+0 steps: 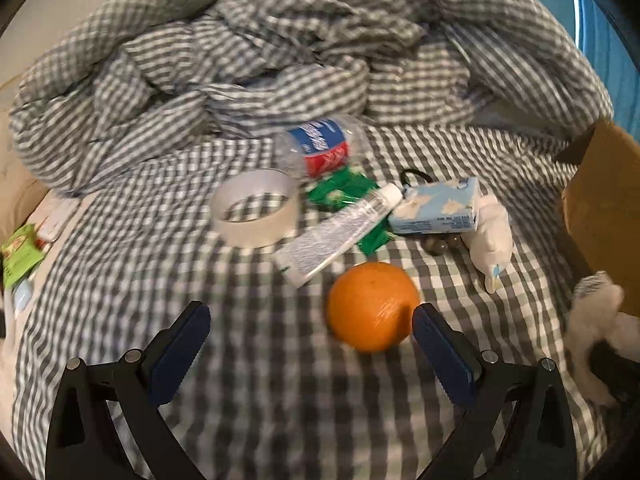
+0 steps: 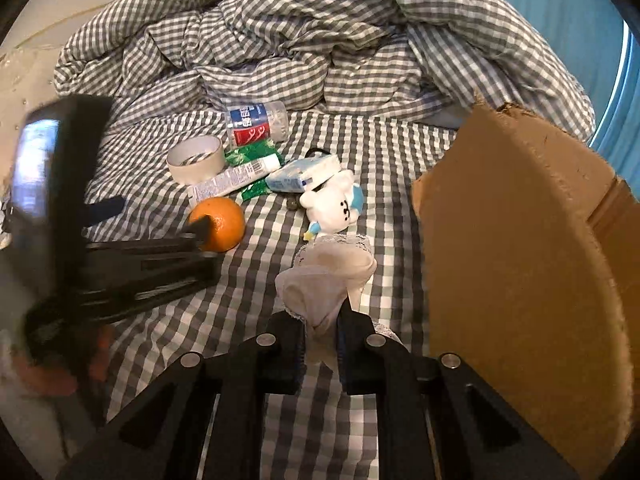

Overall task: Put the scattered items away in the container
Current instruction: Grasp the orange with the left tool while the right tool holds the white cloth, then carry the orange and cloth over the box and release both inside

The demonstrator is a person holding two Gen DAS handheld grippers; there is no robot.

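Note:
An orange (image 1: 373,306) lies on the checked bed sheet. My left gripper (image 1: 311,330) is open just short of it, its right finger beside the fruit; it also shows in the right wrist view (image 2: 160,216) next to the orange (image 2: 219,224). My right gripper (image 2: 320,344) is shut on a white lacy sock (image 2: 326,280), held above the sheet left of the cardboard box (image 2: 520,260). The sock also shows in the left wrist view (image 1: 596,320). Behind lie a tape roll (image 1: 256,208), a tube (image 1: 340,232), a tissue pack (image 1: 438,208), a plush toy (image 1: 490,240) and a crushed bottle (image 1: 320,148).
A rumpled checked duvet (image 1: 260,48) is piled at the back. Green wrappers (image 1: 344,192) lie under the tube. Small packets (image 1: 20,256) lie at the left edge of the bed. A blue curtain (image 2: 560,0) hangs at the far right.

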